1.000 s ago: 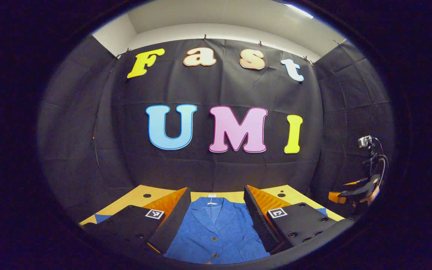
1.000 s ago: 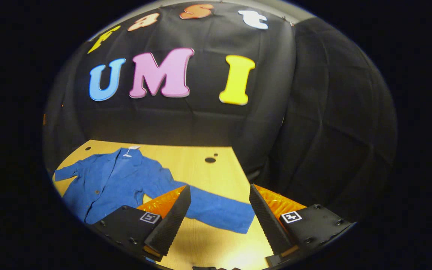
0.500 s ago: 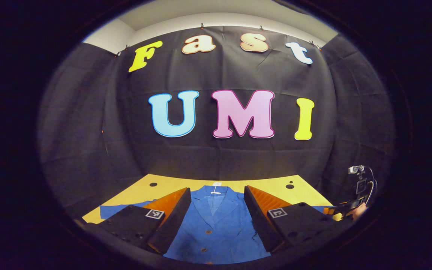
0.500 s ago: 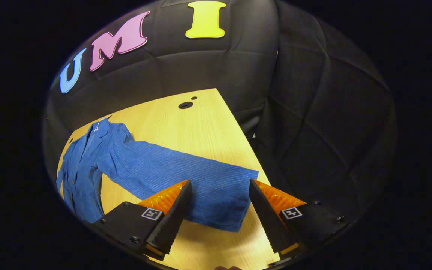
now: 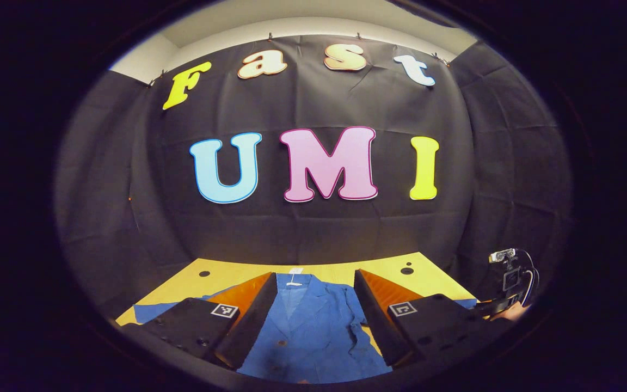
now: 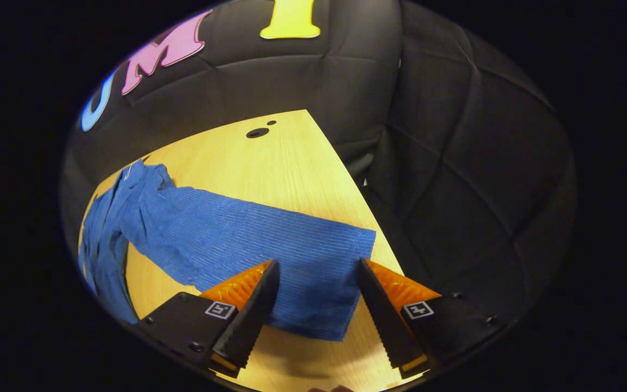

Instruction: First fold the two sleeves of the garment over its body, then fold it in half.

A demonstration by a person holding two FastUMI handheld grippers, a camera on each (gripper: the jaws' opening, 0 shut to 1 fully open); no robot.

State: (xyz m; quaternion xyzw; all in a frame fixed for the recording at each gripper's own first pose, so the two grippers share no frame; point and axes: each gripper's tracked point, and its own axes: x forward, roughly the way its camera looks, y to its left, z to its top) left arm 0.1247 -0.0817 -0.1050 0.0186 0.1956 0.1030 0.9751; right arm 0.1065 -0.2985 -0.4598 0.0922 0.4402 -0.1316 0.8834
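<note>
The blue jacket lies flat on the wooden worktop, soft and limp, best pinched at the cuff framed by the right tool, both tools gaping wide.

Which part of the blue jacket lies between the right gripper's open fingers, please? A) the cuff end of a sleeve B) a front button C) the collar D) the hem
A: in the right gripper view the right gripper straddles the sleeve near its cuff.
</note>
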